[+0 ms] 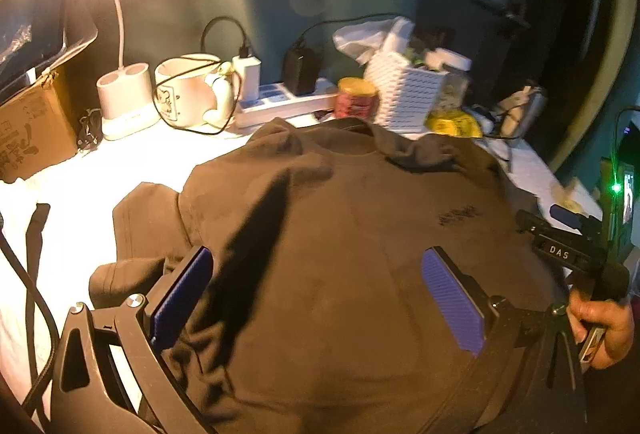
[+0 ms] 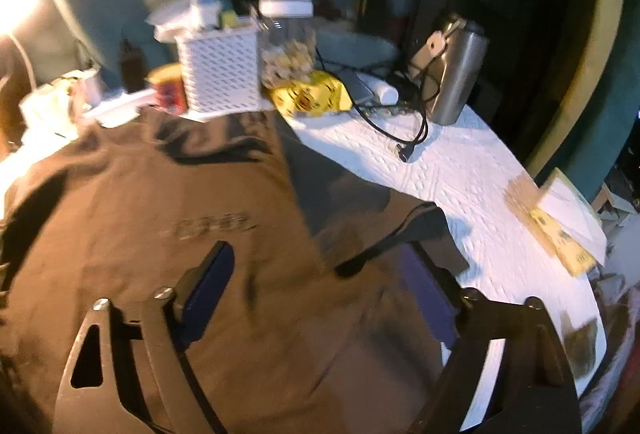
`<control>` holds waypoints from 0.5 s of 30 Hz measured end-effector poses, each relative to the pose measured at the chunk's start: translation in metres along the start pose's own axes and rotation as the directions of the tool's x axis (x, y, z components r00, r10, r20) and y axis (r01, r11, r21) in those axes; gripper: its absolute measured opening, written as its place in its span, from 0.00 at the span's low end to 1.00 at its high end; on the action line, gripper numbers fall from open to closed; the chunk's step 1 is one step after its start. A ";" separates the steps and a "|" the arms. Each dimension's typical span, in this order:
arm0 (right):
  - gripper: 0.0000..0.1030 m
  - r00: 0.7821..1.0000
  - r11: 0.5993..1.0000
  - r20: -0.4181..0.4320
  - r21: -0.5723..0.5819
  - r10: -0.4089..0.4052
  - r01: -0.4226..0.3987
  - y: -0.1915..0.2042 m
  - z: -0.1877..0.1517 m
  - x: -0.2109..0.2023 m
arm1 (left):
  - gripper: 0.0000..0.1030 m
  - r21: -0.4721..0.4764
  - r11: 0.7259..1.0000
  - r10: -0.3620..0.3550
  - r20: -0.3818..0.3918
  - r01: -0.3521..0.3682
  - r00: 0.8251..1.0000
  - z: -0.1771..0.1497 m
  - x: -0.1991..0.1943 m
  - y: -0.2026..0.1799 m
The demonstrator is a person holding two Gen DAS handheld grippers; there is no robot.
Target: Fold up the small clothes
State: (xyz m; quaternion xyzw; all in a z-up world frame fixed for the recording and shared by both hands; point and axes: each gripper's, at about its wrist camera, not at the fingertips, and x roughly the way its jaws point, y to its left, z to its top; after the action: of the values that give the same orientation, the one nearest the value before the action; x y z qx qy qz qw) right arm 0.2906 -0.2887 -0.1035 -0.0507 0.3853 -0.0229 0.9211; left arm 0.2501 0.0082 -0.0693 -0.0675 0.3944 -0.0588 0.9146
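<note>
The brown shirt (image 1: 340, 234) lies spread flat on the white-covered desk (image 2: 480, 169). Both grippers, left (image 1: 324, 294) and right (image 2: 320, 298), hover with fingers spread, pinching nothing; grab both sleeve-side edges evenly (avoiding the cable (image 2: 400, 129)) before folding.

A brown cotton T-shirt (image 1: 340, 234) lies mid-frame on the white-covered table (image 2: 480, 169); behind it stands a white perforated plastic basket (image 1: 404, 93).
</note>
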 end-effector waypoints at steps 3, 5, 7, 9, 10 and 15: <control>0.71 0.999 1.000 -0.046 -0.005 -0.014 0.014 -0.010 0.005 0.028 | 1.00 -0.012 1.000 0.011 -0.015 -0.012 1.000 0.005 0.014 0.004; 0.69 0.997 1.000 -0.070 -0.010 -0.017 0.016 -0.015 0.006 0.042 | 1.00 -0.021 0.999 0.031 -0.023 -0.032 0.999 0.007 0.020 0.008; 0.60 0.996 1.000 -0.083 -0.023 -0.020 0.018 -0.017 0.005 0.050 | 1.00 -0.026 0.998 0.053 -0.030 -0.054 0.998 0.009 0.025 0.013; 0.53 0.997 0.999 -0.082 -0.037 -0.006 0.003 -0.020 0.007 0.053 | 1.00 -0.029 0.997 0.075 -0.027 -0.076 0.997 0.011 0.027 0.018; 0.44 0.997 0.999 -0.079 -0.045 -0.012 0.009 -0.020 0.008 0.054 | 1.00 -0.033 0.996 0.088 -0.024 -0.089 0.996 0.013 0.027 0.021; 0.11 0.997 0.999 -0.081 -0.049 0.000 -0.004 -0.024 0.017 0.051 | 1.00 -0.053 0.992 0.113 -0.005 -0.114 0.994 0.021 0.026 0.032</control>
State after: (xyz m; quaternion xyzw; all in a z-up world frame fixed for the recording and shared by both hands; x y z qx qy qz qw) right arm 0.3382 -0.3154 -0.1252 -0.0718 0.4229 -0.0146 0.9032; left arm 0.2847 0.0376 -0.0788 -0.0692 0.4001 0.0037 0.9139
